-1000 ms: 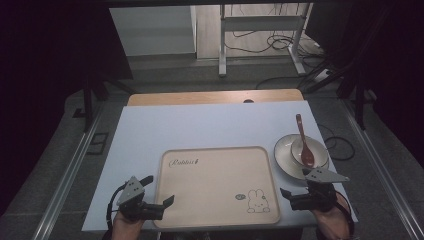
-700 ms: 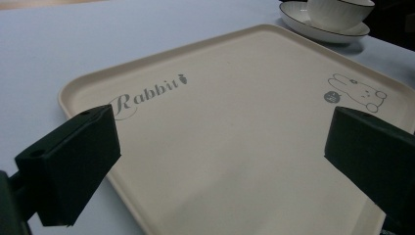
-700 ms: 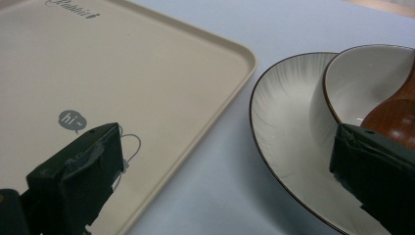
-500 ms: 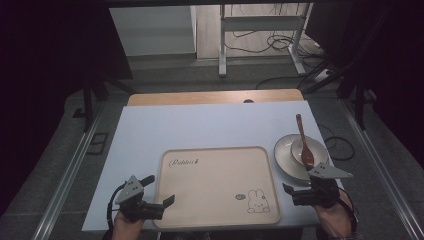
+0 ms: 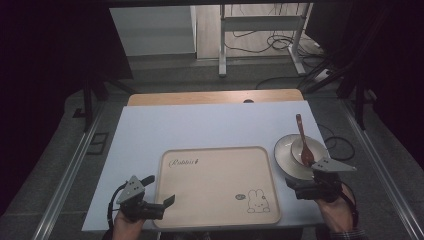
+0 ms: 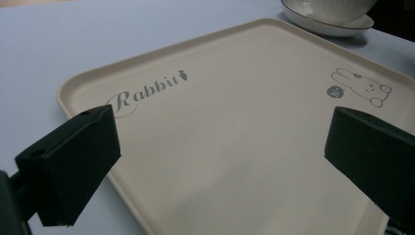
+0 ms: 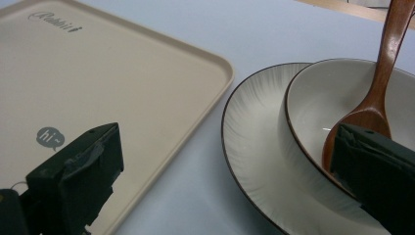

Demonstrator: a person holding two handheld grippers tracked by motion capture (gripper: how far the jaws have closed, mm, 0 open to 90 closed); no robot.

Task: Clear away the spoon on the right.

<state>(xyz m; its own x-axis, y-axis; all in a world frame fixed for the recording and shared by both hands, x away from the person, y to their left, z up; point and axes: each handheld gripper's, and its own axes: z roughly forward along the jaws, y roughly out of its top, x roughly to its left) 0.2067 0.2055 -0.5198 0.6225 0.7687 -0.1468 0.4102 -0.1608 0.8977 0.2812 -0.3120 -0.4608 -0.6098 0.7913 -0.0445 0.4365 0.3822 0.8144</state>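
Note:
A beige tray point(image 5: 215, 190) printed with "Rabbit" and a bunny lies empty at the table's front middle. To its right stands a pale plate point(image 5: 284, 159) holding a bowl point(image 5: 314, 146), and a brown wooden spoon point(image 5: 302, 136) rests in the bowl. My left gripper point(image 5: 161, 191) is open at the tray's front left corner, its jaws spread over the tray point(image 6: 235, 112). My right gripper point(image 5: 300, 182) is open just in front of the plate point(image 7: 254, 142), one jaw over the tray's right edge point(image 7: 98, 73) and the other by the bowl point(image 7: 323, 107) and spoon point(image 7: 377, 93).
The white table top point(image 5: 200, 125) stretches bare beyond the tray to a wooden strip point(image 5: 215, 97) at its far edge. Metal rails run along both sides of the table. Cables lie on the floor behind and at the right.
My right gripper has edged forward toward the plate. The left gripper, tray, bowl and spoon have stayed put.

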